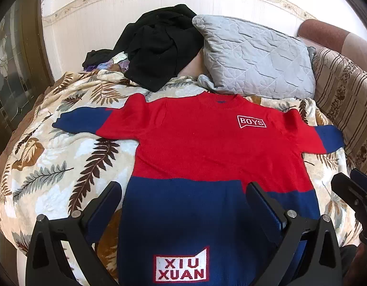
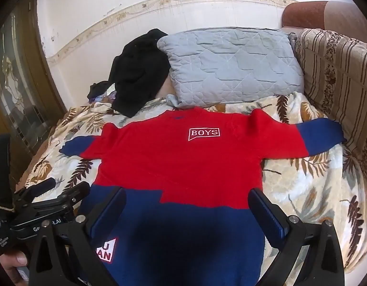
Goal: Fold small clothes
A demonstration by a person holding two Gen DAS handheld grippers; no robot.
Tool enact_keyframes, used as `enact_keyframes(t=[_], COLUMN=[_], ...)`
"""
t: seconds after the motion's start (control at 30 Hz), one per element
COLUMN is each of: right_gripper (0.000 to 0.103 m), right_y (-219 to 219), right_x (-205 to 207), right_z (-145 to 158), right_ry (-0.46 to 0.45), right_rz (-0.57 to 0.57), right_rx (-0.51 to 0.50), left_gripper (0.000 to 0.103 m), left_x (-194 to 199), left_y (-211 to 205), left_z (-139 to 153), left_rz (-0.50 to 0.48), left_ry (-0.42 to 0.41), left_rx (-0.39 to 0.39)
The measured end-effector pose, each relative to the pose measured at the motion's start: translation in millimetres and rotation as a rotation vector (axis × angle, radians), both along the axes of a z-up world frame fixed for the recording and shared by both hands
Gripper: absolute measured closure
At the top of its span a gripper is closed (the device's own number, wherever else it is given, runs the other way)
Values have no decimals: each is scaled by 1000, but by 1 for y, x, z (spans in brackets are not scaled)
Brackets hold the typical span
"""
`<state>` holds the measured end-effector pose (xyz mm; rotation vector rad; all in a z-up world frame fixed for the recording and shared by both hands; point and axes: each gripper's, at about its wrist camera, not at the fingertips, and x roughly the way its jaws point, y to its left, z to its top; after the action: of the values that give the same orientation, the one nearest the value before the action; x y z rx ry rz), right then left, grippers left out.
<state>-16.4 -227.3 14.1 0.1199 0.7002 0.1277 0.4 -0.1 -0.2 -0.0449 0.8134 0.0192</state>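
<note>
two grippers hover over the hem end of the sweater point(image 1: 207, 147), and both sets of jaws are spread wide with nothing between them: the left gripper point(image 1: 183, 197) above the blue band near the "xiu xuan" patch point(image 1: 182, 265), the right gripper point(image 2: 187, 203) above the same band toward its other side. the sweater lies face up and flat on the leaf-print blanket point(image 1: 64, 166), sleeves stretched out to either side, collar pointing at the grey pillow point(image 1: 254, 59) just beyond it, and a black clothes heap point(image 1: 159, 45) beyond the collar on the other side. nothing folded yet, by my reckoning. now the risks: this is a thick, fuzzy knit on a plush, soft blanket, so jaws coming down for an edge could easily pinch blanket pile along with the wool and drag the whole bed cover up. grab only the top layer of the hem and the body opens like a bag instead of folding. the sleeve point(image 2: 321, 135) on the striped-cushion point(image 2: 338, 71) side ends right against that cushion, so it could snag there. the knit is heavy and floppy, red above, navy below, in blocky rectangular panels.
</note>
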Motion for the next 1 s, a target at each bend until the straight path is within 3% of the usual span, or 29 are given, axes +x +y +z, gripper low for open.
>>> enact_keyframes(t=[1.0], right_gripper=[0], right_y=[6], right_x=[22], right_z=[-12], right_ry=[20], right_rz=[10], right_rx=[-13], left_gripper=[0], left_x=[10], left_y=[-4], left_z=[-7], left_rz=[-11], left_ry=[19], left_rx=[-20])
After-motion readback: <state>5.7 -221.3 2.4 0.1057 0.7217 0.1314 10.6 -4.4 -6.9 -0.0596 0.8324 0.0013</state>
